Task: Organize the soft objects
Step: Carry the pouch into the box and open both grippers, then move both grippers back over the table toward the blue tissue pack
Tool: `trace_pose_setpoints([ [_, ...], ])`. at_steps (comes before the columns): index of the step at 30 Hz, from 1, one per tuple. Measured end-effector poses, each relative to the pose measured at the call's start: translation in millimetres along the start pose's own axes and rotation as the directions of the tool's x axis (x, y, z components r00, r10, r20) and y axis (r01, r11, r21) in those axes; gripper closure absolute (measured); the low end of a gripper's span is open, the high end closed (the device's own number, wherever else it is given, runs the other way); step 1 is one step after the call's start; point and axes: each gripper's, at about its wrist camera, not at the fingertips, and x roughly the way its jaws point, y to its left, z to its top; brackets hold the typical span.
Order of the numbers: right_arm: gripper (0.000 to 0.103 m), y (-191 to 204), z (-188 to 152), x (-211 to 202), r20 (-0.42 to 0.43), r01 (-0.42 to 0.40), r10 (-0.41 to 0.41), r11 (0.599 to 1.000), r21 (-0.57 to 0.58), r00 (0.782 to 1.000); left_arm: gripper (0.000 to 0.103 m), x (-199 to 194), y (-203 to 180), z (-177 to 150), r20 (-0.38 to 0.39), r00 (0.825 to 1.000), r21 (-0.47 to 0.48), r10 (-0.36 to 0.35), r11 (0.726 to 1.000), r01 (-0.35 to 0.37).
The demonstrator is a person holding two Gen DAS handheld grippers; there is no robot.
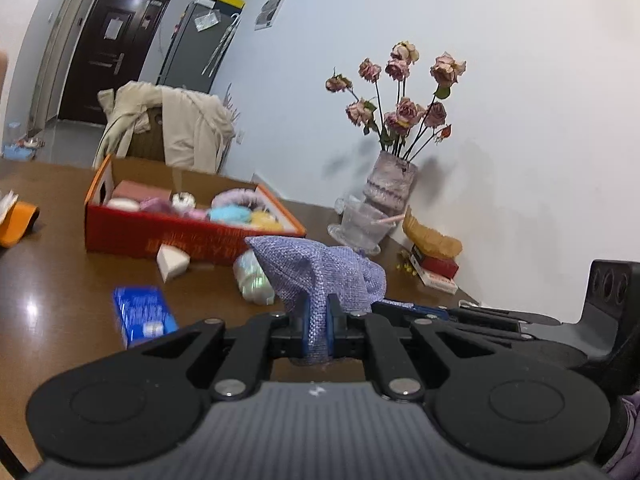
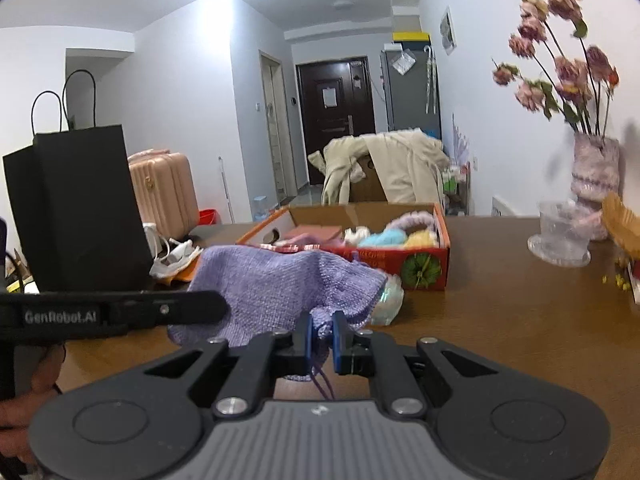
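- Between the blue pads of my left gripper a fold of the purple knit pouch is pinched tight, the fabric rising in a crumpled peak just ahead of the fingertips.
- My right gripper clamps another edge of the same purple knit pouch; its pads are nearly together on the cloth and loose purple threads hang below them.
- Seen from the right wrist, the pouch spreads out to the left of my fingers, and the black arm of my left gripper crosses in front of it.
- Just beyond the pouch, touching or nearly touching it, lies a shiny wrapped soft bundle on the brown table.
- Farther ahead stands the red cardboard box, open on top, holding pastel fluffy items: blue, yellow, pink and white.
- A white wedge-shaped sponge rests against the box's near wall, left of my left fingers.
- A blue packet lies nearer, to the left of the left gripper.
- To the right of both grippers, by the wall, a vase of dried roses stands behind a clear glass cup.
- A black paper bag stands far left of my right fingers.
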Motion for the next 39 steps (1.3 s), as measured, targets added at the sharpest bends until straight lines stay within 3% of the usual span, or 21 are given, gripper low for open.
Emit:
trace_pose_setpoints([
  [6,0.094,-24.8,70.4,70.8,0.013,-0.017,0.018,0.997,-0.074,1.000,0.095,71.4,28.0,80.8,-0.028,0.999,0.013,0.035,0.999,-0.034],
  [12,0.094,-64.3,148.7,223.2,-0.158,-0.069,0.061,0.997,-0.046,0.986,0.095,188.5,103.3,145.6,-0.144,0.981,-0.061,0.126,0.989,-0.136],
  [16,0.094,-86.1,168.7,322.0,-0.291,-0.060,0.062,0.998,0.016,0.955,0.095,253.3,158.9,154.2,-0.219,0.958,-0.156,0.186,0.962,-0.222],
  [22,0.091,-101.0,147.7,415.9,-0.450,-0.002,0.043,0.996,0.090,0.892,0.092,298.8,187.5,132.6,-0.330,0.904,-0.078,0.271,0.947,-0.313],
  [27,0.078,-98.6,135.2,431.6,-0.483,0.020,0.022,0.996,0.082,0.875,0.084,299.4,194.2,118.9,-0.346,0.900,-0.076,0.264,0.948,-0.308],
  [28,0.072,-98.8,136.5,430.0,-0.484,0.012,0.028,0.997,0.080,0.875,0.078,297.2,193.3,119.5,-0.339,0.904,-0.077,0.261,0.950,-0.303],
  [30,0.061,-99.2,140.8,424.6,-0.467,0.023,0.013,0.997,0.071,0.884,0.063,292.0,190.5,122.1,-0.333,0.909,-0.083,0.251,0.952,-0.294],
  [34,0.057,-101.3,153.1,403.2,-0.438,0.041,-0.016,0.998,0.048,0.899,0.061,272.1,175.7,131.8,-0.288,0.920,-0.046,0.265,0.956,-0.290],
  [39,0.052,-105.4,174.6,348.4,-0.366,0.062,-0.040,0.997,0.051,0.930,0.057,234.4,149.6,146.5,-0.230,0.933,-0.020,0.277,0.957,-0.289],
])
